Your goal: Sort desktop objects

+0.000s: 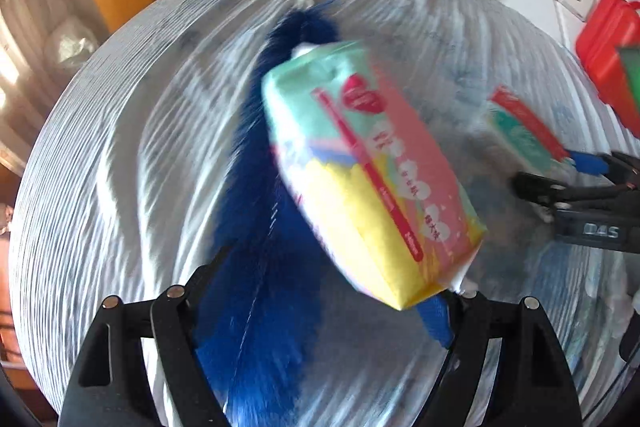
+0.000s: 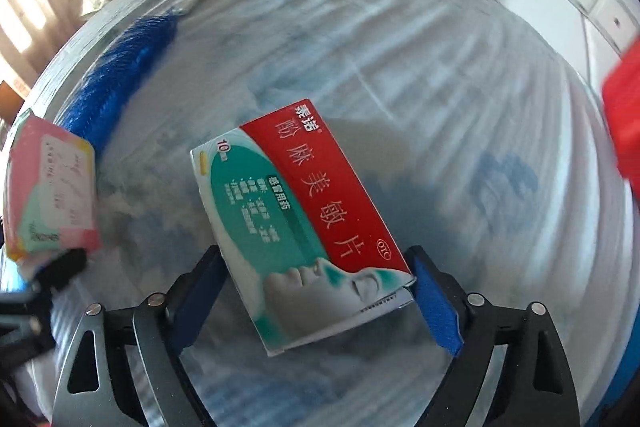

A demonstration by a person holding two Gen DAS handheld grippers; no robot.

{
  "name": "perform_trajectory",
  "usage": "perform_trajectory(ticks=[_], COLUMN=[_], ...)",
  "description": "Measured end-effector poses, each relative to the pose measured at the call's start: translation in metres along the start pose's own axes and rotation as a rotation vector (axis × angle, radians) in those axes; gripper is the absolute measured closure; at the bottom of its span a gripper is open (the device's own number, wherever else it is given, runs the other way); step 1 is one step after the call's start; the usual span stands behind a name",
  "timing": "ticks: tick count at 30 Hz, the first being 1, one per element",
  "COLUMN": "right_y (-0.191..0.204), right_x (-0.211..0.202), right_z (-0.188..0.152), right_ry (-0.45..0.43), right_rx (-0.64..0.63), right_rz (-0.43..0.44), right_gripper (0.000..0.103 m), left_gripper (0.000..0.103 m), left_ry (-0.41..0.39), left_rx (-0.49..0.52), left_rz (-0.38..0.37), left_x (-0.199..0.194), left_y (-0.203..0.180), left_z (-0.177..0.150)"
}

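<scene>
Over the middle of the desk (image 1: 120, 155), wrapped in rippled clear film, we have both grippers pointing steeply down, each with a packet between its fingers. Our left gripper (image 1: 332, 303) has the pastel tissue pack (image 1: 372, 167) tilted between its fingers; the right-hand pad touches the pack's lower corner, but blur hides whether the left one presses, so we cannot tell if it is clamped. Under it lies a blue feather (image 1: 256, 227), running toward the far edge.

Our right gripper (image 2: 320, 291) straddles the red and green medicine box (image 2: 300, 219). Its fingers stand apart, the right pad just beside the box's corner, the left one clear of it, so nothing is pinched yet; we judge the wide stance is meant to take the box across its width. A red case (image 1: 608, 63) waits at the right edge, likely a sorting spot.
</scene>
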State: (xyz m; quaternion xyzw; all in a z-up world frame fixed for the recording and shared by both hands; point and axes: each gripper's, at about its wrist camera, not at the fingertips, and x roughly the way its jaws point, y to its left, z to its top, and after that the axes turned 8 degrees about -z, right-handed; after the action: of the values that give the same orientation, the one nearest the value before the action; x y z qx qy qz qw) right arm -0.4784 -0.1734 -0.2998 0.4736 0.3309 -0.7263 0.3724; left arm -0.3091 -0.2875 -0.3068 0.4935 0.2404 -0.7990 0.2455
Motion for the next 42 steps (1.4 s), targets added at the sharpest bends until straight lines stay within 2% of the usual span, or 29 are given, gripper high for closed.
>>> perform_trajectory(ticks=[2, 4, 8, 10, 14, 17, 20, 22, 24, 26, 30, 31, 34, 37, 40, 42], right_y=[0.0, 0.006, 0.009, 0.004, -0.008, -0.003, 0.005, 0.005, 0.007, 0.008, -0.003, -0.002, 0.0, -0.005, -0.009, -0.013], right_x=[-0.004, -0.003, -0.006, -0.007, -0.009, -0.01, -0.009, -0.008, -0.004, -0.003, 0.0, -0.001, -0.002, -0.004, -0.012, -0.016], right_z=[-0.01, -0.016, -0.022, -0.022, -0.023, -0.021, -0.018, -0.018, -0.017, -0.016, -0.013, -0.014, -0.018, -0.02, -0.019, -0.016], right_ry=[0.005, 0.011, 0.003, -0.002, -0.009, -0.012, -0.028, -0.034, -0.034, -0.034, -0.038, -0.036, -0.034, -0.016, -0.033, -0.04], right_rx=[-0.015, -0.022, -0.027, -0.003, 0.036, 0.036, 0.03, 0.036, 0.028, 0.027, 0.046, 0.04, 0.017, 0.044, 0.058, 0.06], right_rz=[0.006, 0.031, 0.041, 0.065, 0.114, 0.104, 0.057, 0.046, 0.023, 0.015, 0.06, 0.061, 0.055, 0.107, 0.113, 0.11], right_gripper=[0.011, 0.0, 0.0, 0.0, 0.0, 0.0, 0.0, 0.0, 0.0, 0.0, 0.0, 0.0, 0.0, 0.0, 0.0, 0.0], left_gripper=[0.023, 0.023, 0.023, 0.023, 0.023, 0.023, 0.023, 0.023, 0.023, 0.023, 0.023, 0.023, 0.023, 0.023, 0.023, 0.023], left_ry=[0.015, 0.013, -0.03, -0.048, -0.041, -0.018, 0.009, 0.012, 0.024, 0.038, 0.041, 0.045, 0.037, -0.011, -0.047, -0.034], left_rx=[-0.013, -0.019, -0.043, -0.066, -0.074, -0.013, -0.018, -0.032, -0.025, -0.004, 0.017, 0.007, -0.02, 0.013, 0.015, -0.004], left_rz=[0.001, -0.011, -0.074, -0.074, -0.047, 0.024, 0.024, -0.001, 0.009, 0.053, 0.122, 0.115, 0.026, -0.001, 0.01, 0.018], left_x=[-0.005, -0.015, -0.041, -0.045, -0.029, -0.006, 0.007, 0.007, 0.008, 0.007, -0.005, -0.011, -0.033, -0.052, -0.05, -0.035], left_y=[0.008, 0.007, -0.004, -0.008, -0.023, -0.04, -0.041, -0.035, -0.029, -0.022, -0.01, -0.006, -0.004, -0.02, -0.032, -0.033], left_z=[-0.007, -0.012, -0.013, -0.007, 0.015, 0.024, 0.027, 0.024, 0.018, 0.01, -0.005, -0.009, -0.016, -0.01, 0.01, 0.026])
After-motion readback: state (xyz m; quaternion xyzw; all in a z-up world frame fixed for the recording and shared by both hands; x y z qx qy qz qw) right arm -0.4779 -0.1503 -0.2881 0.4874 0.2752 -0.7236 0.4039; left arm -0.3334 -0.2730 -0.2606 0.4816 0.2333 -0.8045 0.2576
